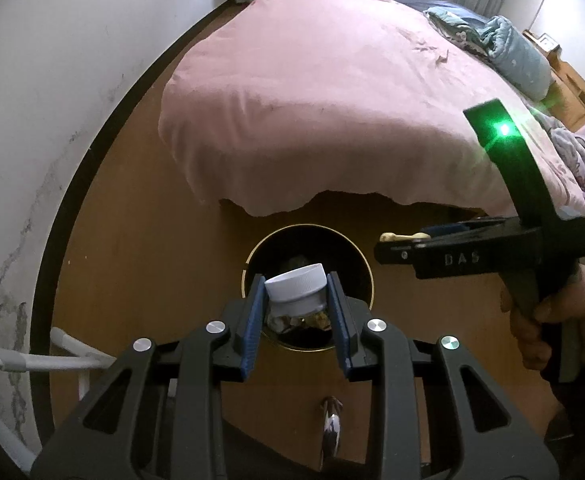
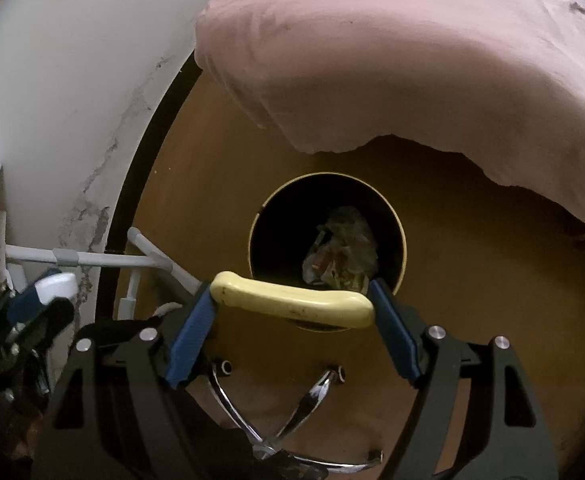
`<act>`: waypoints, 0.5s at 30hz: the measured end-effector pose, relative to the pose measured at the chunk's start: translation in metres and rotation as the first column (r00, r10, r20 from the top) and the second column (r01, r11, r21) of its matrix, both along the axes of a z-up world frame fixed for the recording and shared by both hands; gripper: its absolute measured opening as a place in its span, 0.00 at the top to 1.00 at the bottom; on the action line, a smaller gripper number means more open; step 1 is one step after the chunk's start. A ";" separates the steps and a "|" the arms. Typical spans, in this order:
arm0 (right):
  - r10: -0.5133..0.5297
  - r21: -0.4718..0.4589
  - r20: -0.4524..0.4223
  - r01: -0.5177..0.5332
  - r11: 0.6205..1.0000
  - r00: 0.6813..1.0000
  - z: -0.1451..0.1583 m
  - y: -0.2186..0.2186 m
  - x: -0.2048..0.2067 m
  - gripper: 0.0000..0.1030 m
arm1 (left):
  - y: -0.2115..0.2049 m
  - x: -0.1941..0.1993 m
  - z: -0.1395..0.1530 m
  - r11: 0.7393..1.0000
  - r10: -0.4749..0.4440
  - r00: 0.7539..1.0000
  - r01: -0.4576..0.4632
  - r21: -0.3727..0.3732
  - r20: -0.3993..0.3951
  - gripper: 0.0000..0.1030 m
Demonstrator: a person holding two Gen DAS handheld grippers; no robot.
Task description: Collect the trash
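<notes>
A black round bin (image 1: 366, 276) with a gold rim stands on the wood floor by the foot of the bed, with crumpled trash (image 2: 344, 244) at its bottom. My left gripper (image 1: 295, 280) hangs right over the bin mouth, shut on a white-capped bottle (image 1: 296, 286). My right gripper (image 2: 292, 290) hovers at the near rim of the bin (image 2: 400, 216), shut on a pale yellow banana-shaped piece (image 2: 292, 300) that spans crosswise between its blue pads. In the left wrist view the right gripper (image 1: 390, 244) sits to the right of the bin, held by a person's hand (image 1: 548, 320).
A bed with a pink cover (image 1: 324, 100) overhangs just behind the bin. A white wall (image 1: 52, 120) with a dark baseboard and white pipes (image 2: 104, 260) runs along the left. Chrome chair legs (image 2: 312, 396) lie below the grippers. Folded blankets (image 1: 520, 56) lie on the bed's far side.
</notes>
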State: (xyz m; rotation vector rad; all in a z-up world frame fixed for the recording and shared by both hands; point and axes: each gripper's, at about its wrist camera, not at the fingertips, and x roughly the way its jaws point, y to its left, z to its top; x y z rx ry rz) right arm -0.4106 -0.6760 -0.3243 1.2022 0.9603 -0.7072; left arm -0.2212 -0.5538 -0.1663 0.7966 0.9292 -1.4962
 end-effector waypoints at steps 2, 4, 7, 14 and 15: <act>-0.004 -0.003 0.005 0.004 1.000 1.000 -0.001 -0.002 0.002 0.21 | -0.004 -0.001 -0.004 1.000 0.001 1.000 -0.001 0.009 -0.001 0.71; -0.009 -0.001 0.015 0.009 1.000 1.000 -0.001 -0.004 0.003 0.18 | -0.003 0.002 -0.001 1.000 0.002 1.000 -0.002 0.016 -0.003 0.71; -0.029 0.001 0.023 0.029 1.000 0.999 -0.001 -0.005 0.001 0.17 | -0.009 0.001 -0.003 1.000 -0.001 1.000 0.002 0.029 -0.026 0.71; -0.125 -0.018 0.039 0.125 0.992 0.991 0.015 -0.007 -0.032 0.17 | -0.023 -0.018 0.001 0.998 -0.052 0.997 0.054 0.037 -0.056 0.64; -0.139 -0.027 0.039 0.140 0.990 0.990 0.018 -0.007 -0.038 0.17 | -0.025 -0.021 0.001 0.997 -0.058 0.997 0.060 0.039 -0.060 0.58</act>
